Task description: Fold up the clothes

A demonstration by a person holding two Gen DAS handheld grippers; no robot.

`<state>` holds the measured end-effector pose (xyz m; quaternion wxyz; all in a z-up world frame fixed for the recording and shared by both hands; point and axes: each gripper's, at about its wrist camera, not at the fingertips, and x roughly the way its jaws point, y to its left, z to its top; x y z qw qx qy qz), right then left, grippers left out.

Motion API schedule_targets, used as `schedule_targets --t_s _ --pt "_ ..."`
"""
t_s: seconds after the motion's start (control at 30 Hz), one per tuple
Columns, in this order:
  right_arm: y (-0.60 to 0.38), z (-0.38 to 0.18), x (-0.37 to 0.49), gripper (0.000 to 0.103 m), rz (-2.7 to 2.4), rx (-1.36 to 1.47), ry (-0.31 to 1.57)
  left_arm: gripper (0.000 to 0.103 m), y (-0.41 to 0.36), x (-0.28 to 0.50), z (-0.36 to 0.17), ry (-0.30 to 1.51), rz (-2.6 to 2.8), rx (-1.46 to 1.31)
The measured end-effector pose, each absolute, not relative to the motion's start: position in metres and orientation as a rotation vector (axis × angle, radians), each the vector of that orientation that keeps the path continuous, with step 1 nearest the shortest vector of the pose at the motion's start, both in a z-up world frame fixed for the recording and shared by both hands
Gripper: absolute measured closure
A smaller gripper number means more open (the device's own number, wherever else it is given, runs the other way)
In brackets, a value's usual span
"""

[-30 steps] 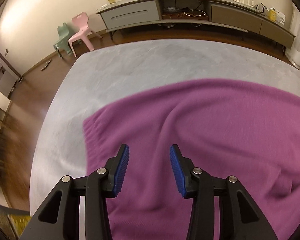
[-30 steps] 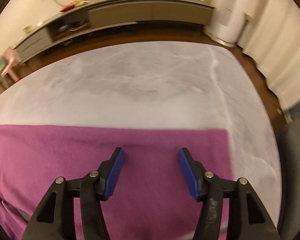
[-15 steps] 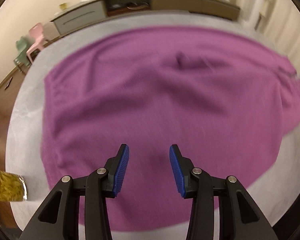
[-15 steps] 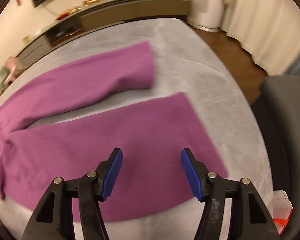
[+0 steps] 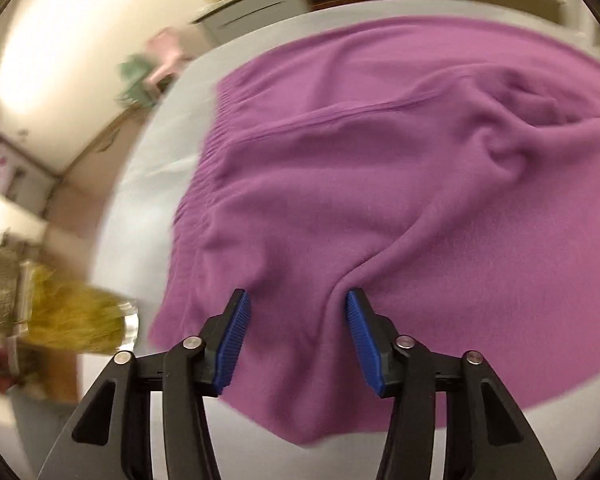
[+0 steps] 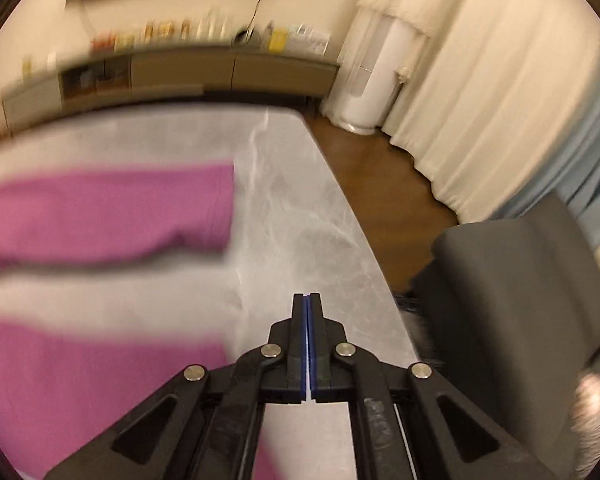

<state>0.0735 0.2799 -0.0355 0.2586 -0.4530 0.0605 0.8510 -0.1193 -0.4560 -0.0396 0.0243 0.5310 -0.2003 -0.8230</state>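
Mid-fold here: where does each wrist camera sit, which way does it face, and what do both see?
Left wrist: behind the open left gripper, looking down on the purple garment, near its ribbed waistband.
Right wrist: behind the shut right gripper, over bare grey table, facing curtains and cabinet.
Shared: garment and table. No hand shows.

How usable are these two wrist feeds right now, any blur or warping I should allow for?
Left wrist view: purple garment fairly sharp at centre, left edge and room smeared, fisheye bends the table. Right wrist view: heavy motion blur on the garment and back shelf; the shut right claw stays crisp.
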Motion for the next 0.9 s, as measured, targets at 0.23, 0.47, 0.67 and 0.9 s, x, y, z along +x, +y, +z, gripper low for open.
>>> schedule_targets --t_s 0.23,0.47,0.67,0.9 --pt "0.243 -0.047 0.078 0.078 2.497 -1.41 0.482 0.062 -0.453 -0.114 -0.008 -0.28 -2.786 1.716" --pt "0.218 -0.085 0.054 0.055 2.435 -1.558 0.13 0.062 -0.46 -0.125 -0.007 -0.165 -2.736 1.731" --pt "0.258 -0.089 0.048 0.046 2.315 -1.468 0.198 0.062 -0.487 -0.143 -0.005 0.073 -2.725 1.674" --pt "0.212 -0.064 0.054 0.046 2.518 -1.407 0.147 0.062 -0.483 -0.217 -0.014 -0.064 -2.678 1.682"
